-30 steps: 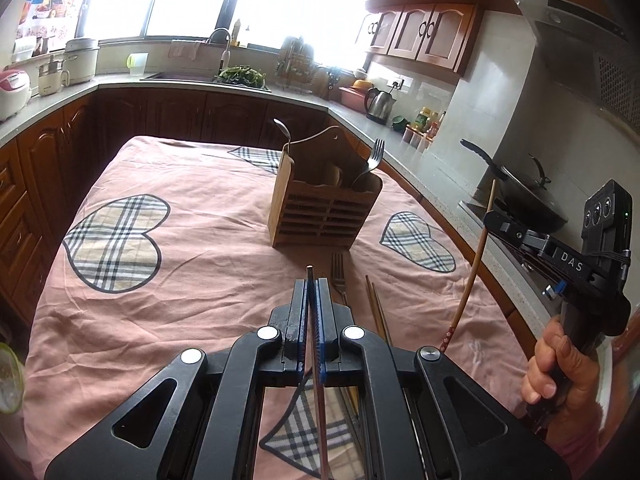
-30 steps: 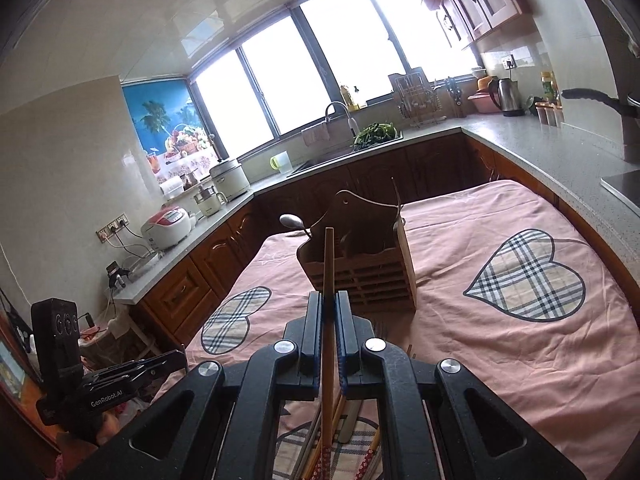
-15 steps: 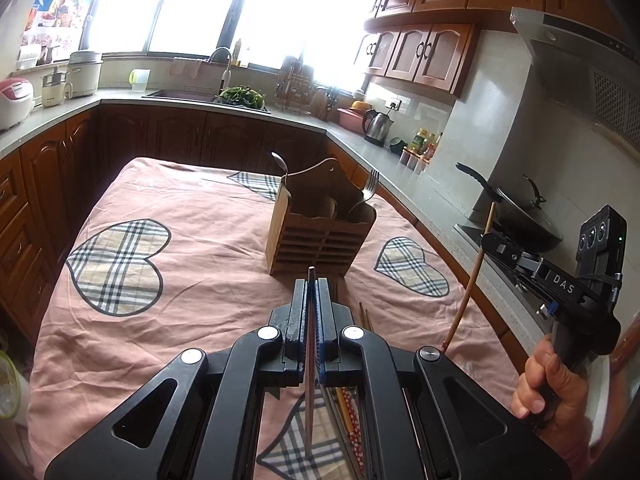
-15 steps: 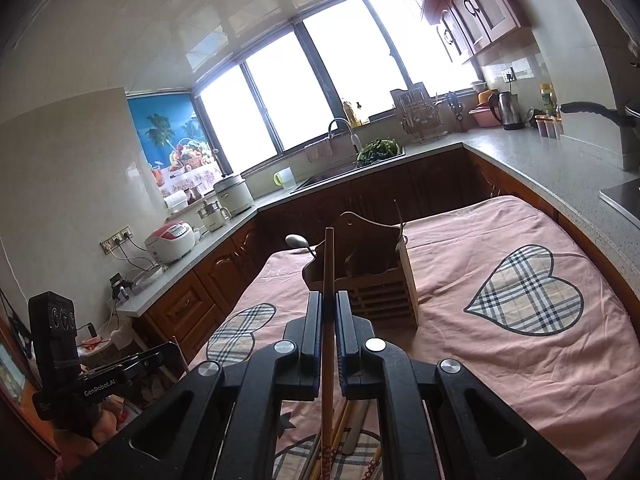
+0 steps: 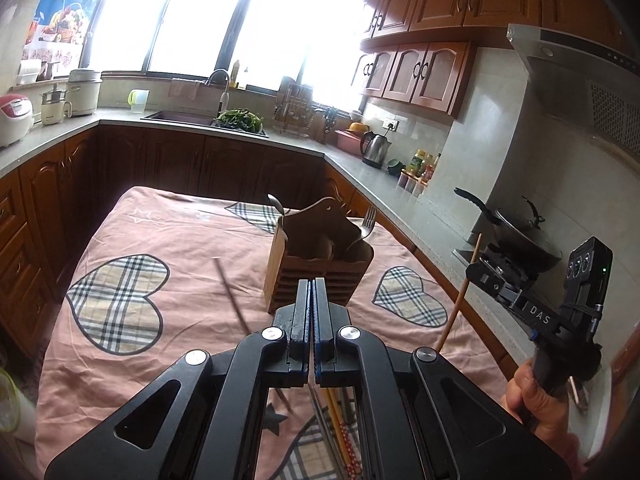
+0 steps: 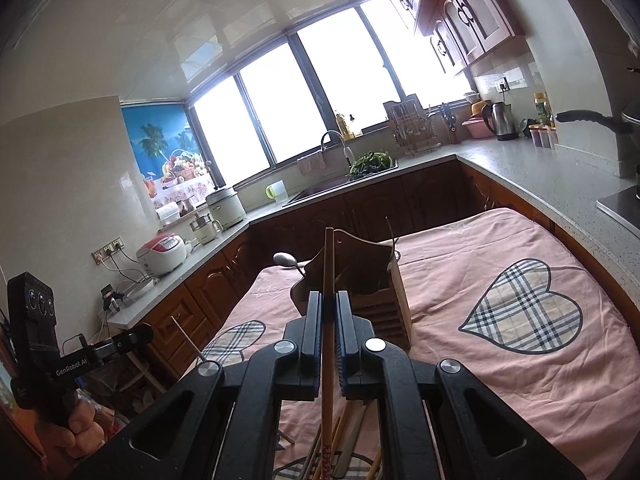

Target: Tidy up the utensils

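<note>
Black jaws of the left hand-held gripper (image 5: 311, 284) stand pressed together, with nothing visible between them in its own view. A thin dark stick (image 5: 230, 296) shows as a blur just to their left, slanting down behind the gripper body. Whether it is caught anywhere or is loose I cannot tell. The right hand-held gripper (image 6: 329, 296) is closed on a pale wooden chopstick (image 6: 328, 264), which stands upright through the jaws with its top pointing towards the holder.

Under both grippers, at the near edge of the tabletop (image 5: 180, 232) with its pink heart-patterned cloth, lie the loose utensils (image 6: 340, 440). They include several chopsticks with red-patterned ends and at least one grey metal handle; how many there are in all is hidden by the gripper bodies.

Further off, in the middle of the cloth, the wooden holder (image 5: 320, 264) stands upright. A spoon (image 5: 274, 200) rises from its left side and a fork (image 5: 370, 216) from its right, so at least two pieces are already stowed.

By my reading the work is partly done. The held chopstick has yet to reach a compartment, the dark stick's fate is unsettled, and the near pile is still to be picked up and sorted into the holder.
</note>
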`<action>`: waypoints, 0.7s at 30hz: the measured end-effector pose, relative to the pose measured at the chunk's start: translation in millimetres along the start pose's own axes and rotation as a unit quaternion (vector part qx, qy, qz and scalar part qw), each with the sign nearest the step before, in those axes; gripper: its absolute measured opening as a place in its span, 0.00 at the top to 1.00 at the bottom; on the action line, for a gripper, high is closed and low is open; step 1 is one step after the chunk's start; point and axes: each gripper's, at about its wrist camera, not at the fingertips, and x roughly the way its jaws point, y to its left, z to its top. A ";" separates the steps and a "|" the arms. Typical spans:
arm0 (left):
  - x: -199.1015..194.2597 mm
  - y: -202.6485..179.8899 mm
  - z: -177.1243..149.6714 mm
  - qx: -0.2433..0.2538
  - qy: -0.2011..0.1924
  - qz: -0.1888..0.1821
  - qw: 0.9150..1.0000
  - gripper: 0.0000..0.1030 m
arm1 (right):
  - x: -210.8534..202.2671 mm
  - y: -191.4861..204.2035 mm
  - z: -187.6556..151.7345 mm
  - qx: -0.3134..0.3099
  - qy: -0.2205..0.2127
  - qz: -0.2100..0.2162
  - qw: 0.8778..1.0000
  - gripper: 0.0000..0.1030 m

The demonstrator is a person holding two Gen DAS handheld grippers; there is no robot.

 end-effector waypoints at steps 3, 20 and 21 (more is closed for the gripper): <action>3.5 0.6 6.2 0.003 -0.003 0.001 1.000 1.00 | 3.6 1.5 1.9 -0.003 -0.001 -0.001 1.000 0.94; 131.8 134.9 -67.0 -0.159 0.185 0.144 0.959 0.62 | 33.3 -9.4 -6.5 0.010 0.030 0.015 0.999 0.94; 140.7 138.8 -69.2 -0.162 0.195 0.154 0.955 0.62 | 35.7 -10.1 -7.0 0.012 0.033 0.017 0.999 0.94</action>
